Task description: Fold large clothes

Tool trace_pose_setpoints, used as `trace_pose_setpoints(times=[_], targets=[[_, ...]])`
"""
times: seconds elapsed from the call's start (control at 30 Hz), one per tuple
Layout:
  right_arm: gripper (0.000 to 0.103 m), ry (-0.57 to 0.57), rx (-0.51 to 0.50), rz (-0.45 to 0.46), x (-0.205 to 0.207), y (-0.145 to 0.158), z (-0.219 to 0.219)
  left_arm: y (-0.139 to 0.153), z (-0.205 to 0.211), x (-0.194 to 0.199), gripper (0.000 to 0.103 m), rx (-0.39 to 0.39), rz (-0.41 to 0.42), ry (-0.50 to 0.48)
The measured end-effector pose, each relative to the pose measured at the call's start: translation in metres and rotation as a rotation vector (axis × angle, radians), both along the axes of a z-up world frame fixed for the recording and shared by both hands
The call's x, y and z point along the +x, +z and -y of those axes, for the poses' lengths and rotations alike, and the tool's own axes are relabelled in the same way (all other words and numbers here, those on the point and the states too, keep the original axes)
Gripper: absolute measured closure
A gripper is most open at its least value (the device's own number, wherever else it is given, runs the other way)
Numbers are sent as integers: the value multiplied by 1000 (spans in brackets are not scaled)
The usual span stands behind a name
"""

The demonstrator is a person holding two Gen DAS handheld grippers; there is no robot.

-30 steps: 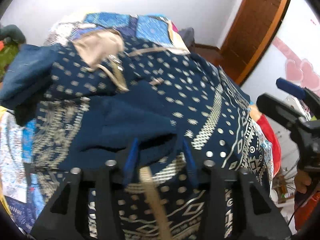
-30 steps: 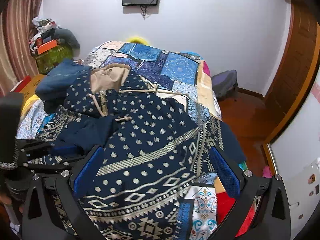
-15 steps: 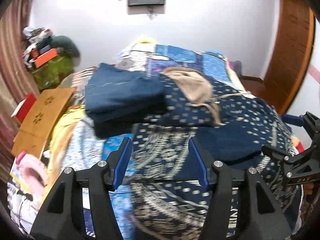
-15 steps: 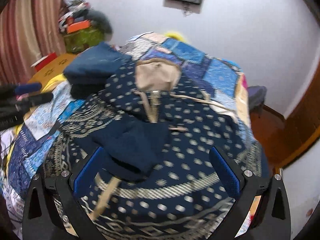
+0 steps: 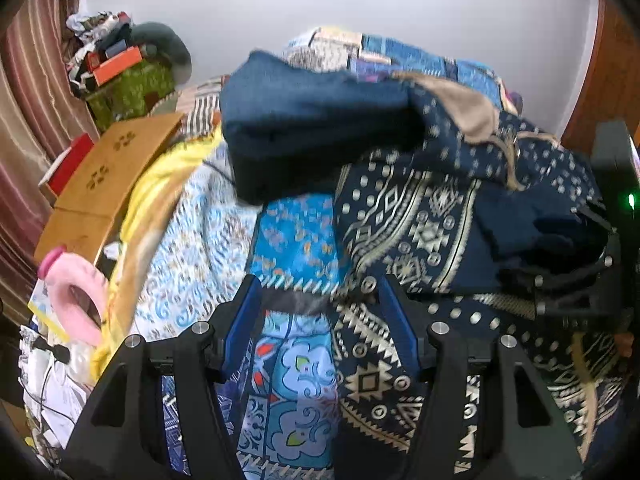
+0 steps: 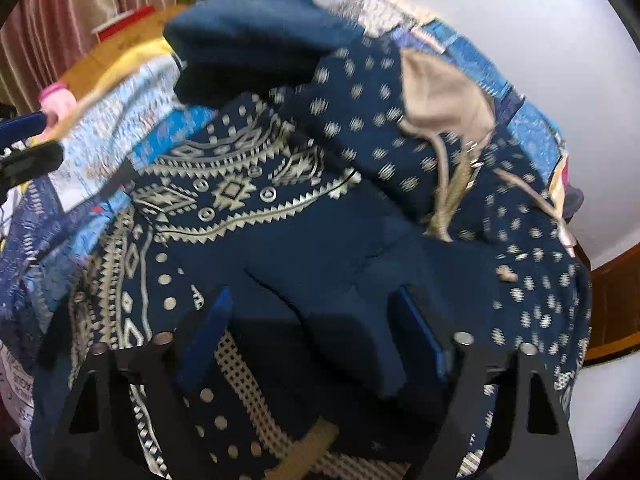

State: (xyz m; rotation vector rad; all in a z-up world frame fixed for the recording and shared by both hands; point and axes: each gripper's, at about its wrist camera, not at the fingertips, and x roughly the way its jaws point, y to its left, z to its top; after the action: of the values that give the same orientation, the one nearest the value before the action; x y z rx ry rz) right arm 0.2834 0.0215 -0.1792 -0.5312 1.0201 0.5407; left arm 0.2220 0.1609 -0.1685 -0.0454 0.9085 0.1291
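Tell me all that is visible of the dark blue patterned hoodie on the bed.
The patterned hoodie is soft navy fabric printed with cream dots and geometric bands. Its hood shows a beige lining, and beige drawstrings hang from it. It lies rumpled and spread across the patchwork bedcover. A plain blue folded garment rests at its upper edge, touching it. A plain navy part lies between the pads of the right gripper, whose jaws are closing.
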Motion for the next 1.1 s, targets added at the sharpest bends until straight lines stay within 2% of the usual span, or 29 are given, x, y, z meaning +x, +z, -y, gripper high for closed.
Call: trace_pose_setpoints(times=[0.07, 0.17, 0.27, 0.33, 0.43, 0.67, 0.83, 0.97, 1.1], targets=[[35, -7, 1, -34, 6, -8, 0, -12, 2, 1, 43, -7, -23, -6], [46, -26, 54, -76, 13, -9, 5, -27, 3, 5, 43, -25, -55, -8], [61, -65, 106, -110, 20, -7, 11, -40, 5, 8, 43, -39, -81, -10], [83, -92, 141, -124, 23, -2, 20, -48, 6, 13, 43, -50, -101, -4], [91, -136, 193, -130, 27, 11, 32, -58, 4, 19, 43, -77, -123, 10], [93, -258, 340, -18, 34, 69, 83, -71, 2, 31, 43, -118, -149, 71], [93, -330, 419, 82, 39, 113, 122, -67, -3, 35, 43, -140, -123, 117], [93, -368, 437, 130, 39, 126, 146, -63, -6, 40, 43, -134, -115, 137], [93, -392, 431, 128, 35, 120, 163, -64, -6, 44, 43, -116, -115, 157]])
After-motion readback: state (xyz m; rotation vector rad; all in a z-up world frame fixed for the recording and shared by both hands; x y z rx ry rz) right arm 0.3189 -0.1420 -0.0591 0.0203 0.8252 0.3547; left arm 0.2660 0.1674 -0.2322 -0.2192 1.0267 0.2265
